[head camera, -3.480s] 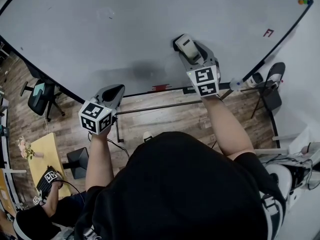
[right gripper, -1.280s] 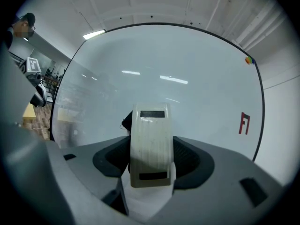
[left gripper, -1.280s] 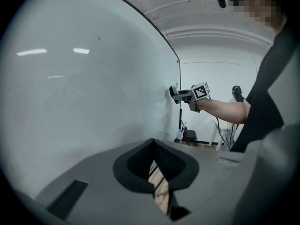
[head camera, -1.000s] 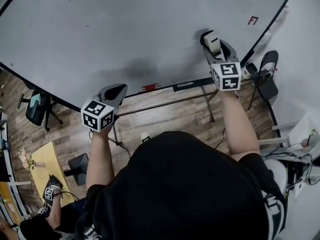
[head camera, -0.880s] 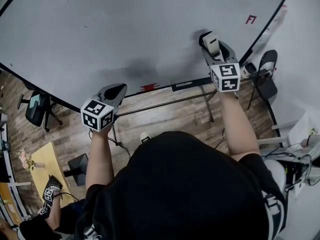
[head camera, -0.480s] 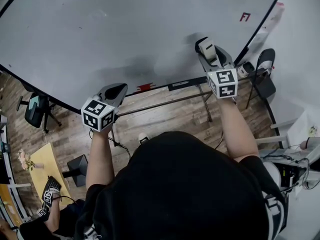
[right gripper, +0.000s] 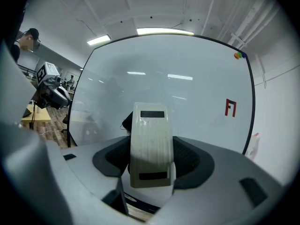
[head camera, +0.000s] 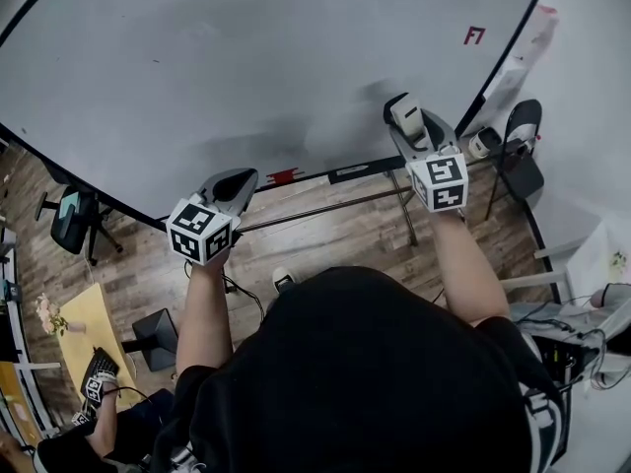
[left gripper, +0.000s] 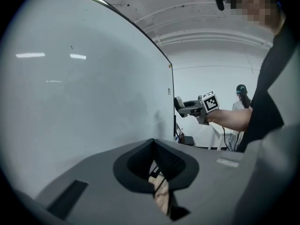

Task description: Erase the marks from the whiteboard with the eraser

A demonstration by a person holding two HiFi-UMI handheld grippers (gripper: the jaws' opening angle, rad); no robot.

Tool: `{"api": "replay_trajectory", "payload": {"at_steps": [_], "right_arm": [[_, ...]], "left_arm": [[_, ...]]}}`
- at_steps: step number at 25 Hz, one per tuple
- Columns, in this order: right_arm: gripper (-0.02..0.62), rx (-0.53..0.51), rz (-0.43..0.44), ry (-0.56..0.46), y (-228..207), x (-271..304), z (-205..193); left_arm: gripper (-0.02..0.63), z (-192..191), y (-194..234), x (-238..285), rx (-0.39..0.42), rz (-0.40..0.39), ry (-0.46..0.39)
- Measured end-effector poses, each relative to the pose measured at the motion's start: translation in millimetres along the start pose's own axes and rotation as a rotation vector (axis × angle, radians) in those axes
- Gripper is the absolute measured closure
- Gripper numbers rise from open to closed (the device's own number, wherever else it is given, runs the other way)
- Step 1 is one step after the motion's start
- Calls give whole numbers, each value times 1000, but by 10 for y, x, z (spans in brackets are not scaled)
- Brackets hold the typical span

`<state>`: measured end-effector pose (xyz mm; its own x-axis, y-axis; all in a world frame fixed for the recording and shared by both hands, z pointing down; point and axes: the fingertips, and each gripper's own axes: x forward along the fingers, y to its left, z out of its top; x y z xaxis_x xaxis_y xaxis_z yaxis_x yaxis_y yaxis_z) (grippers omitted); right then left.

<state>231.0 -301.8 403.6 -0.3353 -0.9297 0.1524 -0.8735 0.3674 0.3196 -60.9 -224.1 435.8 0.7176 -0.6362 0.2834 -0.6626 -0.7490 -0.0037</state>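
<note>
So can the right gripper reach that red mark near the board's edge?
Probably yes: the right gripper, shut on the eraser, sits below-left of the red mark with only bare whiteboard between.

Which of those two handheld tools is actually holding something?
The right tool, near the whiteboard's right edge: a white eraser sits clamped in it. The left tool is closed on nothing.

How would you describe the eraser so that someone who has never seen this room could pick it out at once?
Start at the large whiteboard and go to its lower right part, near the small red mark. There the right tool grips the eraser: a pale cream, ribbed block with two dark rectangular patches. The left tool holds nothing.
</note>
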Motion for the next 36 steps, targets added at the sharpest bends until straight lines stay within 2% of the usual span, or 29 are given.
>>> {"api": "replay_trajectory", "payload": {"at_steps": [11, 18, 36], "right_arm": [[339, 0, 57, 23, 117, -116, -177], [337, 21, 89, 14, 183, -117, -181], [337, 90, 133, 36, 257, -107, -377]], "left_arm": [[595, -16, -135, 52, -33, 7, -35], [595, 32, -154, 41, -28, 15, -42], [595, -129, -269, 47, -22, 9, 15]]}}
